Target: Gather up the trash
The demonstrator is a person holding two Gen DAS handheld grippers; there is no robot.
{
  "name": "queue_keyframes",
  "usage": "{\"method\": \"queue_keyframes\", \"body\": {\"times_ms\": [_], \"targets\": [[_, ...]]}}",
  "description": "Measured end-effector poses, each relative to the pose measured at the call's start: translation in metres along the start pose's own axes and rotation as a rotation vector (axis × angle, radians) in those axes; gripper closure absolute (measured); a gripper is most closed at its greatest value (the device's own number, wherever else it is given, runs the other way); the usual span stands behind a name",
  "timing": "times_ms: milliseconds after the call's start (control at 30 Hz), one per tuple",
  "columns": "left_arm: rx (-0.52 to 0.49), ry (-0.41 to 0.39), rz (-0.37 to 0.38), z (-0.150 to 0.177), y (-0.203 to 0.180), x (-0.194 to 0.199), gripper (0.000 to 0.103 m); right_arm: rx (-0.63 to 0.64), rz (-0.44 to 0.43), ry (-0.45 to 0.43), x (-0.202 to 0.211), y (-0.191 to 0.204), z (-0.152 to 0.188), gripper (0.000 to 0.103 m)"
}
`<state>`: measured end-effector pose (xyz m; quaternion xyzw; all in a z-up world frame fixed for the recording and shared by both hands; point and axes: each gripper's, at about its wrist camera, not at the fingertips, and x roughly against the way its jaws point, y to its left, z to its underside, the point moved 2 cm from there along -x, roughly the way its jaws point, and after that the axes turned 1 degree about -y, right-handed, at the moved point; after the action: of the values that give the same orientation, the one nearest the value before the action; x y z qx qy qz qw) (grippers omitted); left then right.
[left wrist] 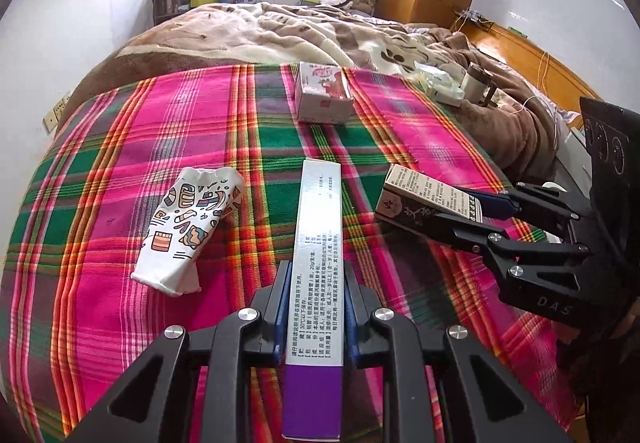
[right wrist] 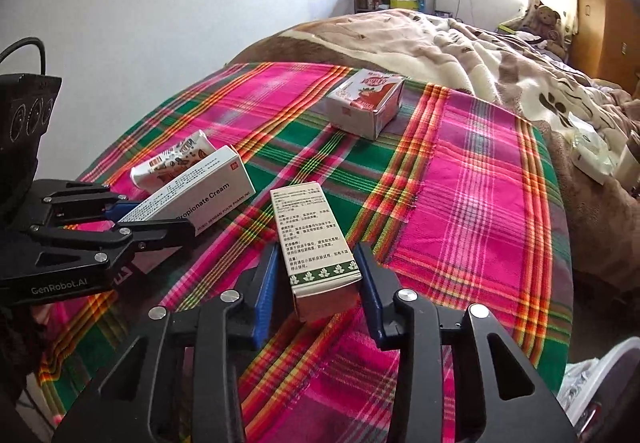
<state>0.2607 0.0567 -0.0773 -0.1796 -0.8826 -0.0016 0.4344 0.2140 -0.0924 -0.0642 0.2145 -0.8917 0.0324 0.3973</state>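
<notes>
Plaid cloth (left wrist: pixel 120 171): pink, green and orange check, spread over the near end of a bed; all trash items lie on or just above it.
Left gripper (left wrist: pixel 314 307): jaws clamped on the long cream box (left wrist: pixel 318 243), blue pads pressed against both long sides; box points away along the fingers.
Right gripper (right wrist: pixel 316 283): jaws straddle the small beige box (right wrist: pixel 310 239); a gap shows at the left pad, the right pad sits at the box edge. Firm contact cannot be confirmed.
Crumpled paper cup (left wrist: pixel 188 231): flattened, printed with cartoons, lying on the cloth left of the cream box.
Strawberry carton (left wrist: pixel 322 95): resting at the far edge of the cloth, well apart from both grippers.
Brown blanket (left wrist: pixel 240 27): rumpled, covering the bed beyond the cloth.
</notes>
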Motion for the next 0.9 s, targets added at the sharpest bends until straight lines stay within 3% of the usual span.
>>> {"method": "queue_keyframes", "body": {"times_ms": [367, 900], "targets": [[-0.013, -0.047, 0.010, 0.006, -0.028, 0.027, 0.080, -0.082, 0.003, -0.098, 0.038, -0.006, 0.007, 0.069], [-0.067, -0.140, 0.048, 0.008, -0.084, 0.073, 0.080, -0.169, 0.084, -0.217, 0.103, -0.027, 0.030, 0.069]]}}
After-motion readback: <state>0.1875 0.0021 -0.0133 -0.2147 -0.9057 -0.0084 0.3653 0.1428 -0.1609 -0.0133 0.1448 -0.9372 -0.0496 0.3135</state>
